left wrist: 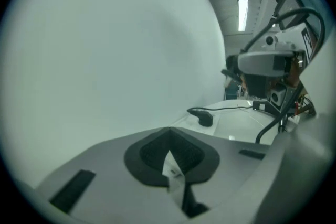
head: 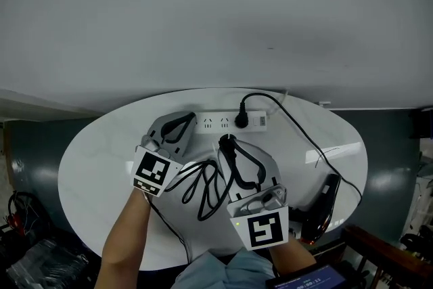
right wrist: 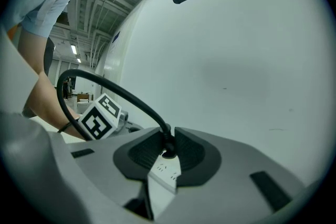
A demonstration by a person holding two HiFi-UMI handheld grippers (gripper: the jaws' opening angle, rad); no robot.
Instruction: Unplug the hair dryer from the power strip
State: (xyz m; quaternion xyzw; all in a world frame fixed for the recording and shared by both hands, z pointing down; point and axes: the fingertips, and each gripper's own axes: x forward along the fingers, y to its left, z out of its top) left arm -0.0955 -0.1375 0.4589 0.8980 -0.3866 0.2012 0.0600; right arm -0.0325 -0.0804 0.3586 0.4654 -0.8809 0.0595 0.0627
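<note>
A white power strip [head: 226,122] lies across the back of the white oval table [head: 101,166]. My left gripper [head: 183,125] is shut on the strip's left end, which shows as a white edge [left wrist: 173,170] between its pads. My right gripper [head: 230,145] is shut on a black plug [right wrist: 167,147], held just in front of the strip and clear of its sockets. The plug's cord runs into a black coil [head: 203,186]. A second black plug [head: 241,120] sits in the strip, its cord looping right toward the black hair dryer [head: 323,210].
The hair dryer lies at the table's front right edge, beside a wooden chair arm [head: 379,243]. A lit screen [head: 304,277] is at the bottom. A white wall rises just behind the table. Dark bags [head: 34,257] lie on the floor at the left.
</note>
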